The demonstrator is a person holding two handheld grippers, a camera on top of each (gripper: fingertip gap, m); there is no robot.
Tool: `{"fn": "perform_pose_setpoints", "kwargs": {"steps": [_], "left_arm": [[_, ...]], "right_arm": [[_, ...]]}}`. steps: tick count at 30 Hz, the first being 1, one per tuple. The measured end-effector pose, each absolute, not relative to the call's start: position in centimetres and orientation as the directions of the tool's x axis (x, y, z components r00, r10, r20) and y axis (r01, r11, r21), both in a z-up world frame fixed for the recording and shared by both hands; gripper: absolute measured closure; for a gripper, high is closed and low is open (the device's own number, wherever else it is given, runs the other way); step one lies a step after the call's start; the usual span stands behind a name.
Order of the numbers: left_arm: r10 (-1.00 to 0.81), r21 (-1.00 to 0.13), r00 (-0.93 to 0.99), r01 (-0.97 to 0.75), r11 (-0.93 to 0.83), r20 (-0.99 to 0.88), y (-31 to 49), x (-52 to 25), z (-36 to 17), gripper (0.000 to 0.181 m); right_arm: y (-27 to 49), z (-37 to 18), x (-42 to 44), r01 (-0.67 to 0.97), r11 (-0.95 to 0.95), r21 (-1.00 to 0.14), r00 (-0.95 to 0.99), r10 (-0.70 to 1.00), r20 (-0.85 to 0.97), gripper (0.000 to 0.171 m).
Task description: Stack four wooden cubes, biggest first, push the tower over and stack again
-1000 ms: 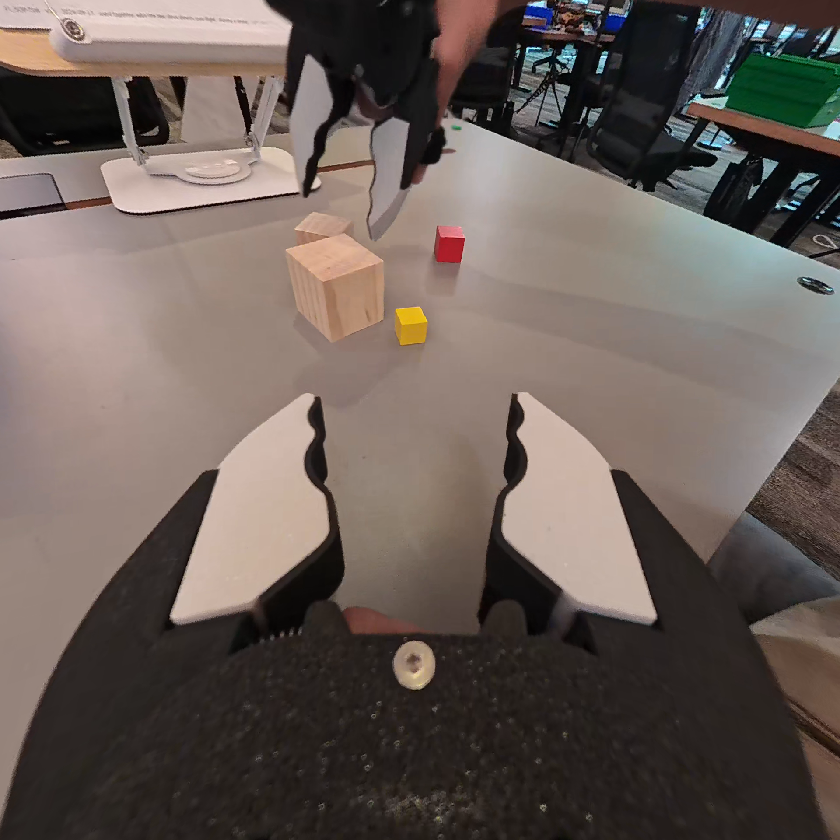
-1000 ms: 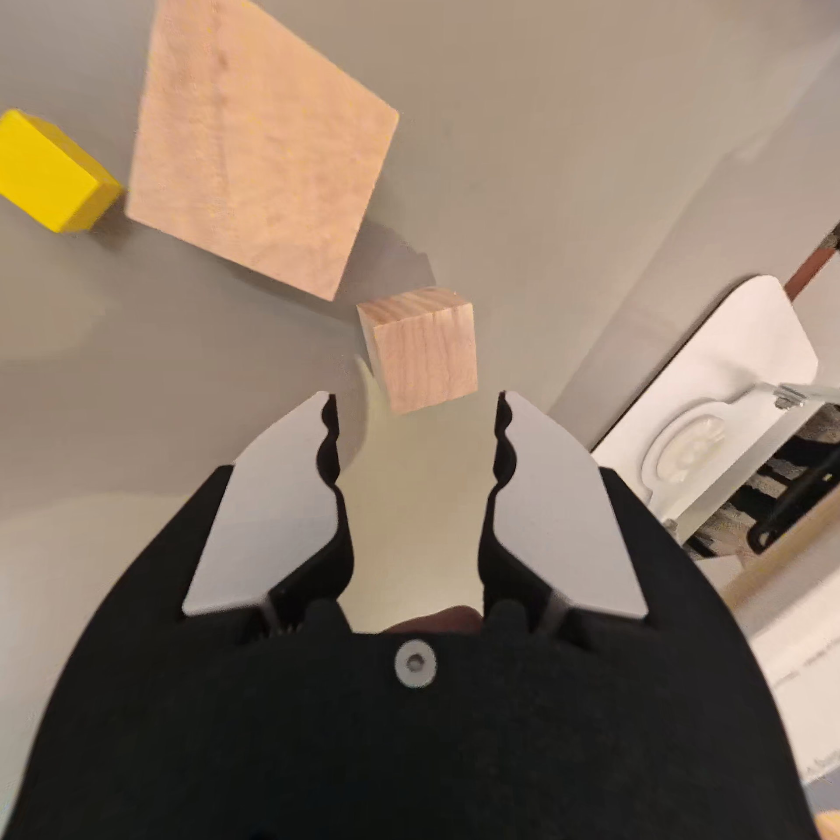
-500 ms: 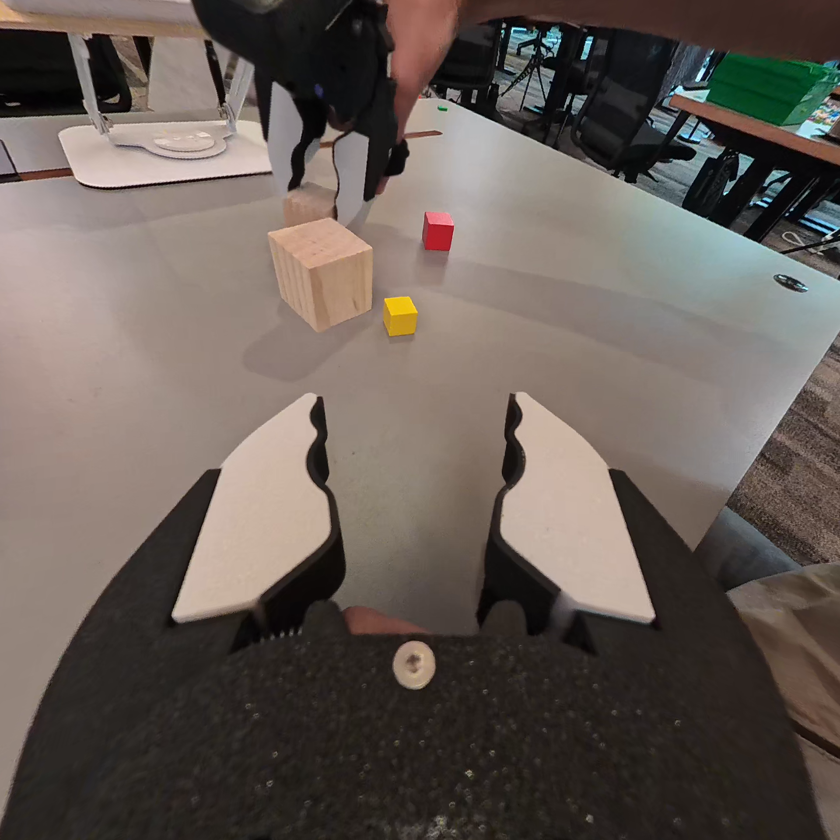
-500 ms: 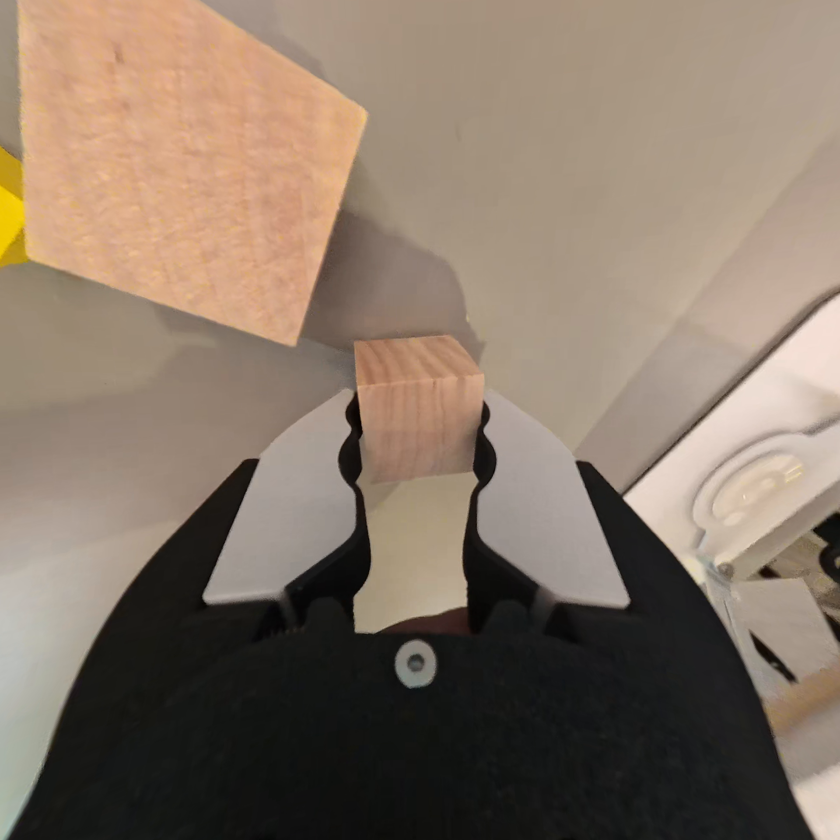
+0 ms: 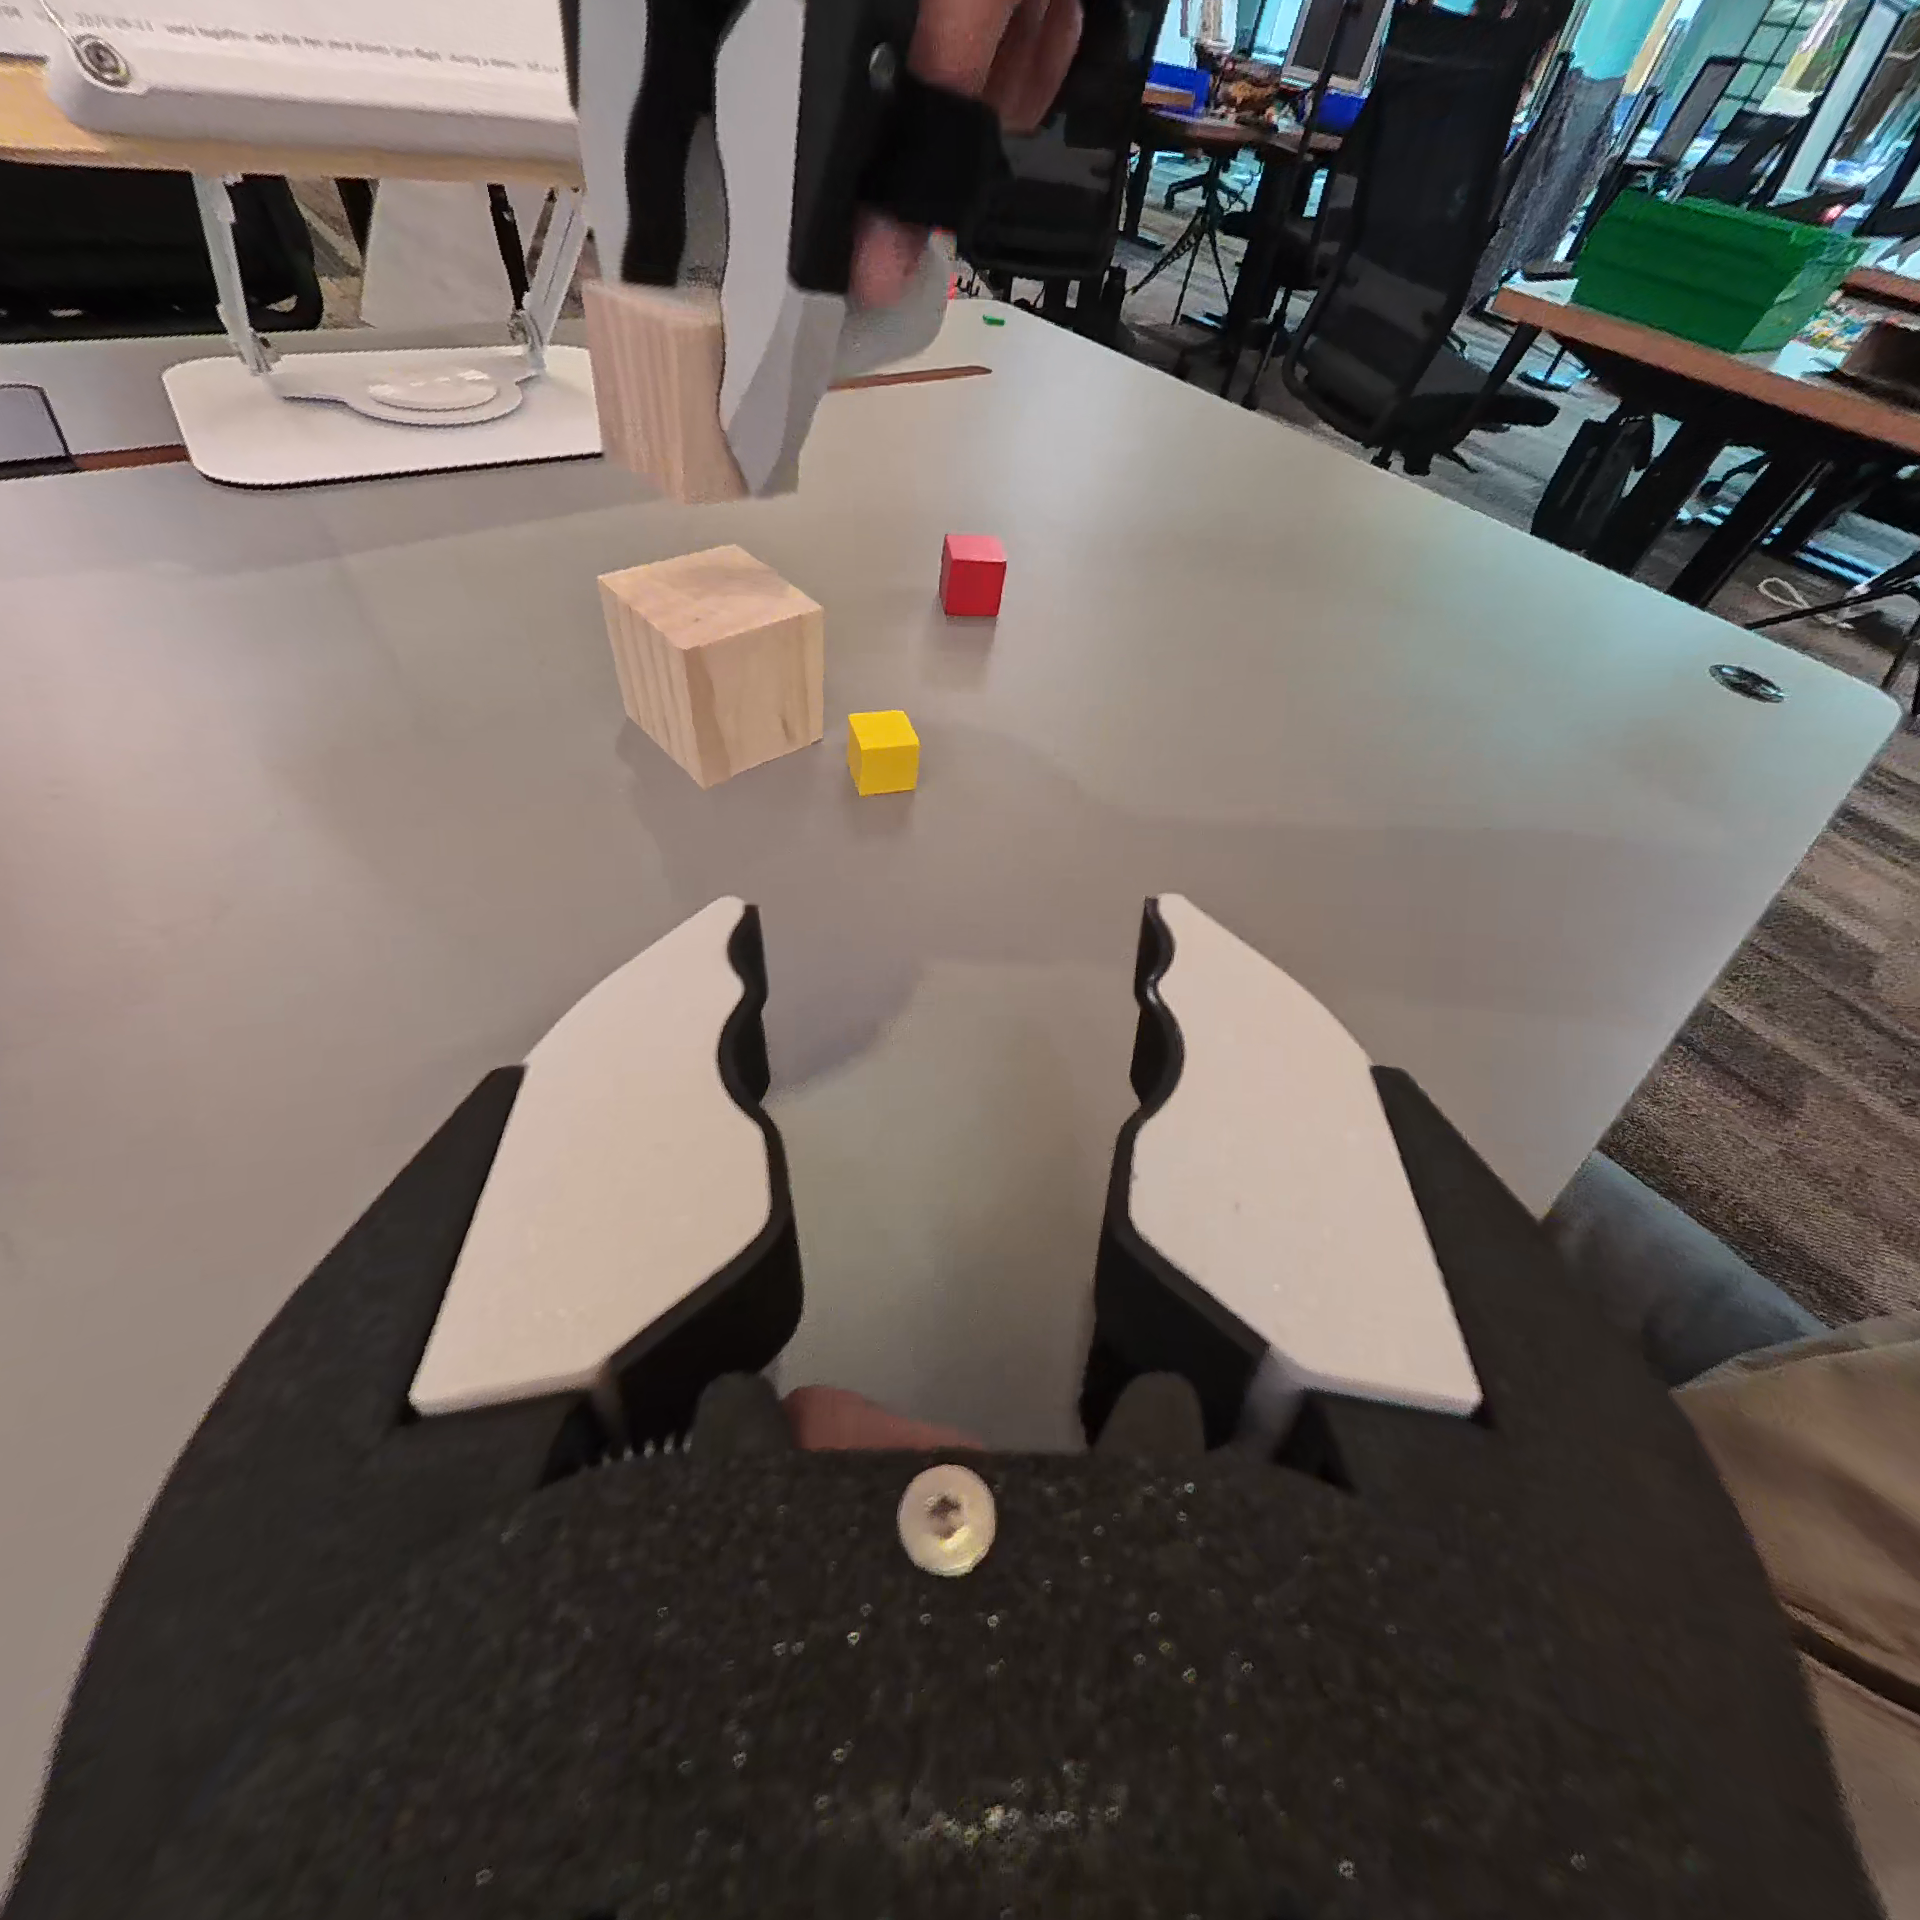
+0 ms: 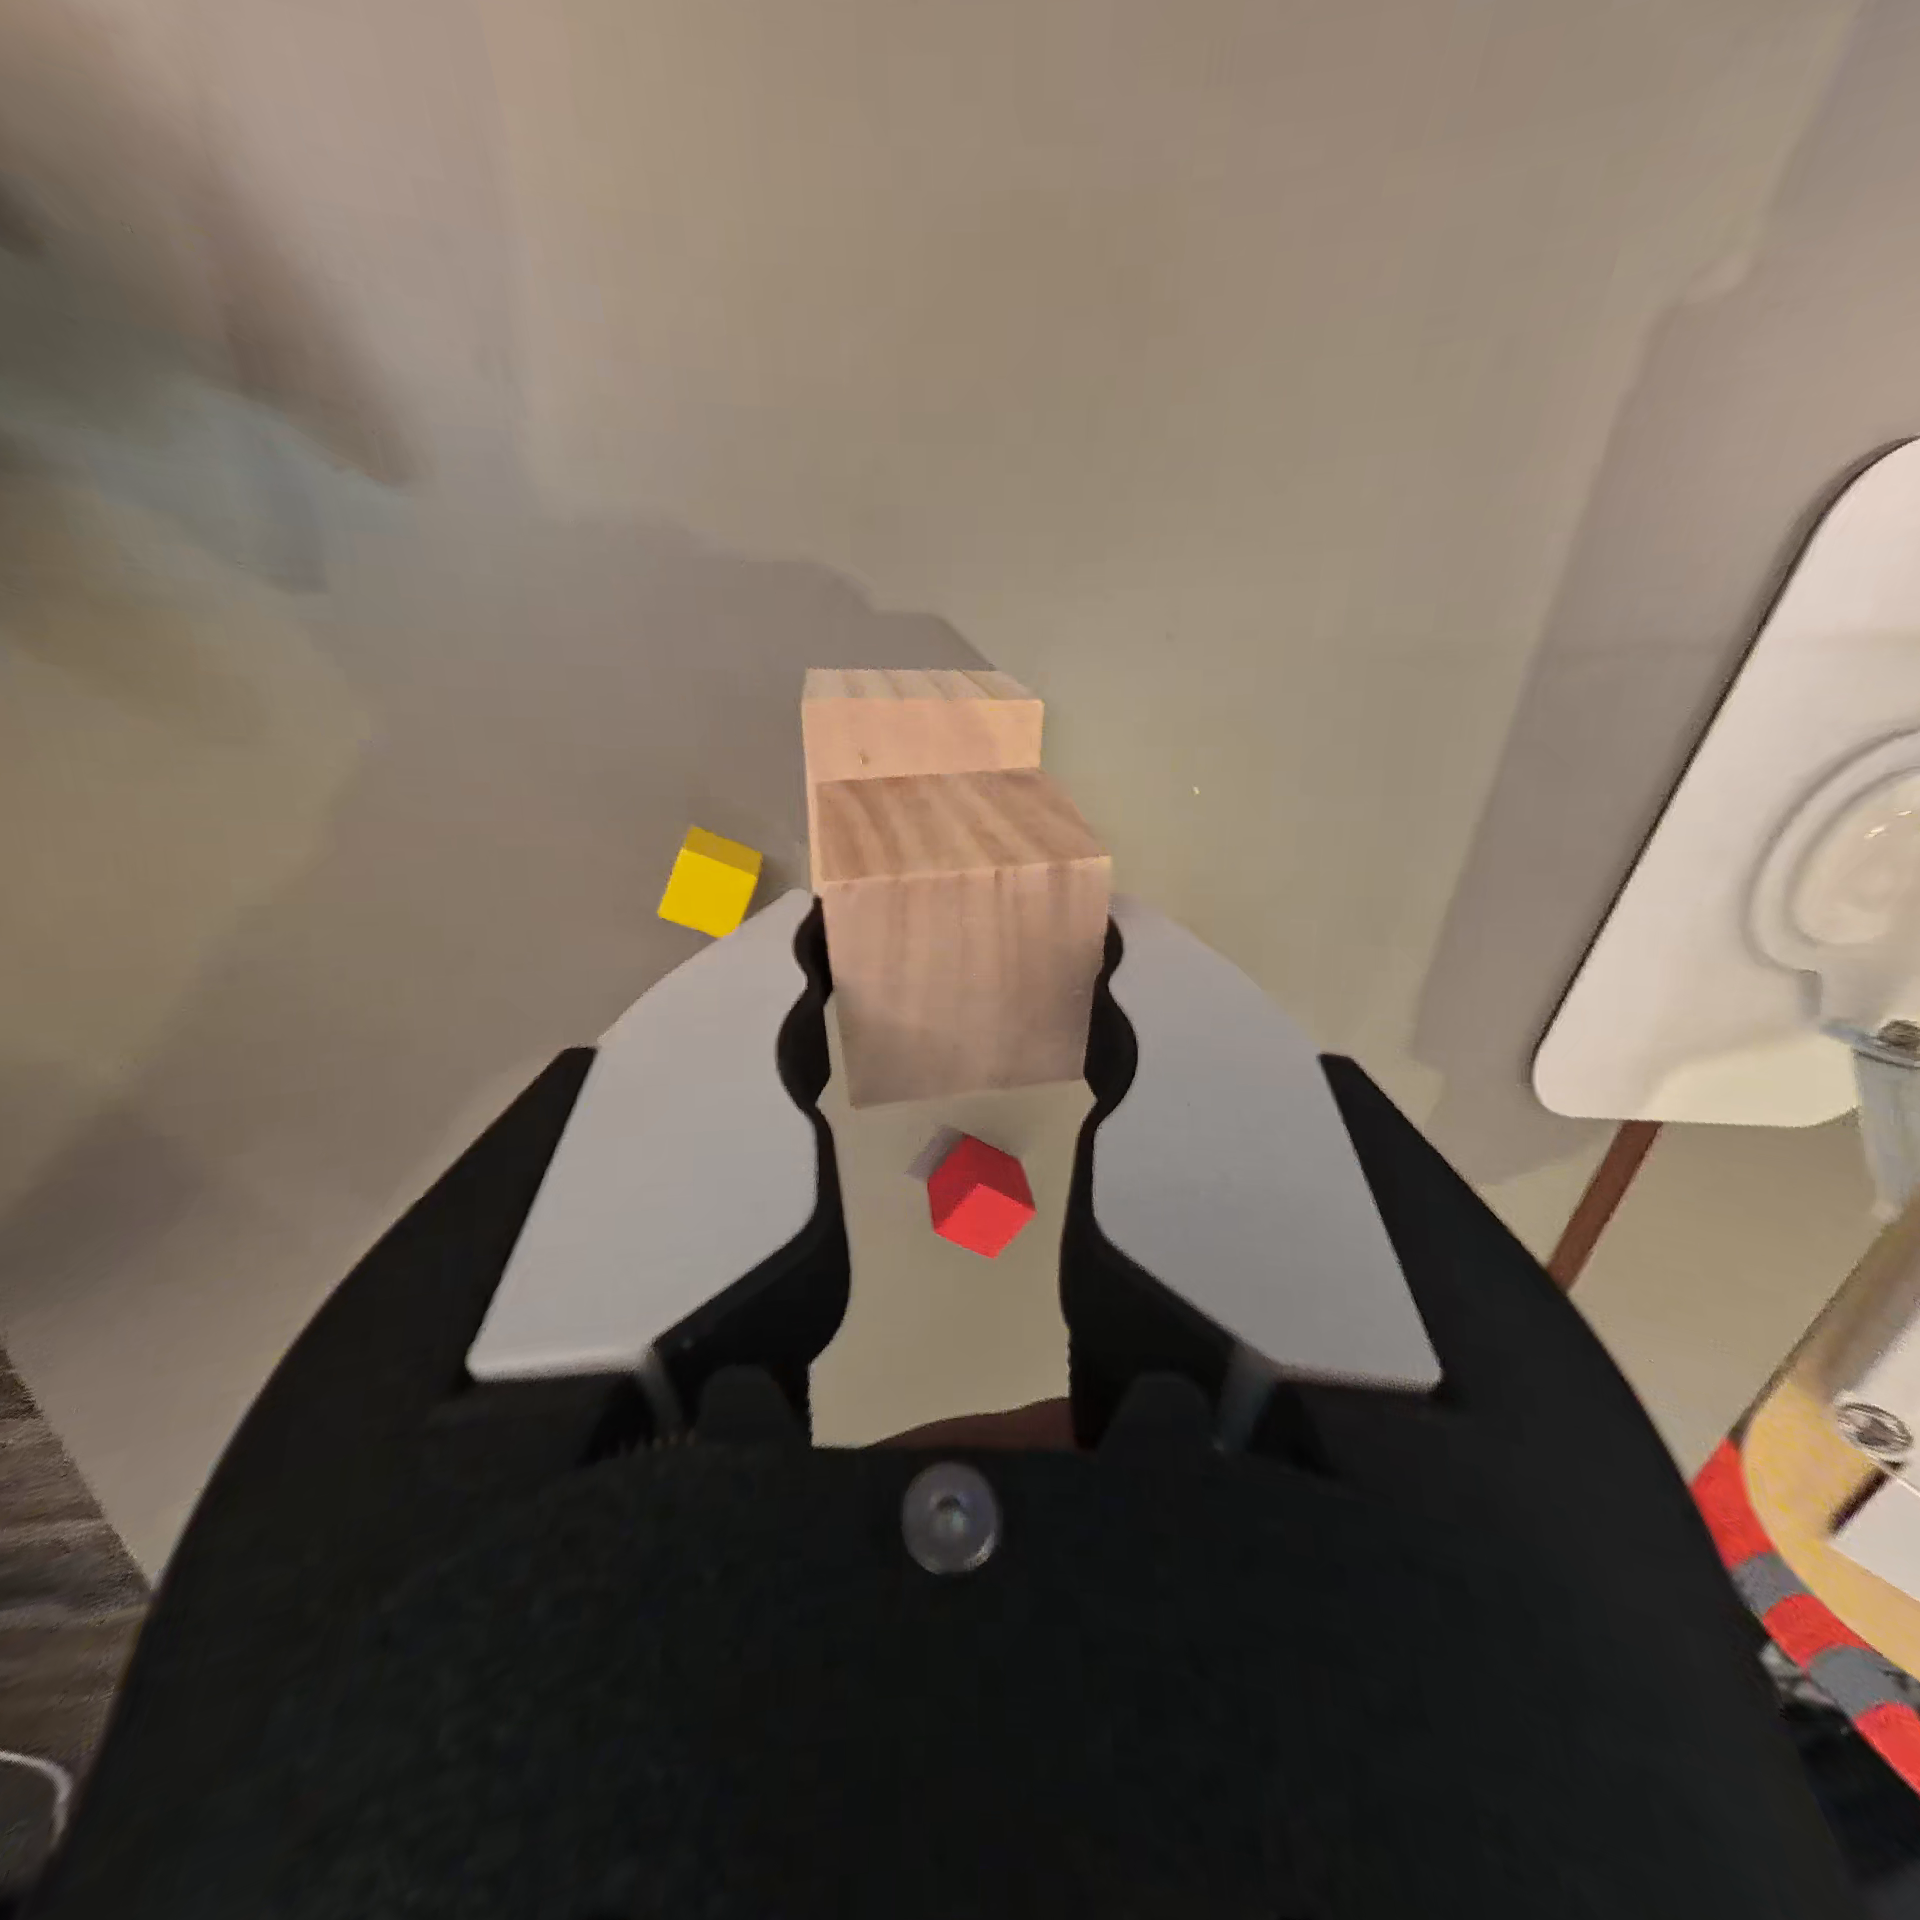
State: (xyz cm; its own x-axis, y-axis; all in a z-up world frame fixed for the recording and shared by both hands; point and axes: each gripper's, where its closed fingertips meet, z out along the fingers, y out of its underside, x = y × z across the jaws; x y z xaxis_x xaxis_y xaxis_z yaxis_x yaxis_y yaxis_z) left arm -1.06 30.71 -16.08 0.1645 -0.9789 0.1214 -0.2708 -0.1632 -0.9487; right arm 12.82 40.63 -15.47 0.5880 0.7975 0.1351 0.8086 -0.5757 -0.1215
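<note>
Cubes, four. Mid cube (image 6: 961, 966) pinched tight in R gripper (image 6: 961, 935), one finger (image 6: 707, 1122) on each side, wood grain showing. Up in the air, off the table (image 5: 1351, 883). In L view, same mid cube (image 5: 655, 400) hanging under the R gripper (image 5: 717, 416), above the big cube (image 5: 717, 660) and a bit behind it, not touching. A hand (image 5: 966, 62) around that tool's grip.

From R gripper: big cube (image 6: 920, 732) just past the tips, partly hidden by the held one, sitting flat on the table (image 6: 1247, 416). Yellow cube (image 6: 709, 880) left of the left tip, near the big cube. Red cube (image 6: 977, 1195) seen down in the gap between the fingers, below the held cube, on the table.

L gripper (image 5: 948, 935) wide apart, nothing between the fingers (image 5: 623, 1164), low over the table, pointing at the cubes. From L gripper: big cube ahead & a bit left. Yellow cube (image 5: 881, 750) straight ahead, just beside the big cube's right face, small gap. Red cube (image 5: 972, 574) farther out, right of the big cube, apart from both.

White stand base (image 5: 384, 410) far ahead-left, behind the cubes; same base (image 6: 1745, 883) at the right edge of R view. Green box (image 5: 1704, 270) and chair (image 5: 1423, 260) on far right, off the table.
</note>
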Motion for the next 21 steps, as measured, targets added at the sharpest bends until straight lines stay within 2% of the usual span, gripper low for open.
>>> {"fn": "perform_pose_setpoints", "kwargs": {"steps": [7,21], "left_arm": [[-0.981,-0.954,0.161,-0.258,-0.15,0.111,30.8,-1.7,-15.4,0.114],[-0.985,-0.951,0.137,-0.278,-0.136,0.101,30.4,-1.5,-15.7,0.113]], "right_arm": [[40.6,-18.0,13.3,0.787,-0.613,-0.072,0.617,0.78,0.106,0.124],[41.2,-18.7,12.8,0.796,-0.604,-0.038,0.603,0.787,0.128,0.125]]}}
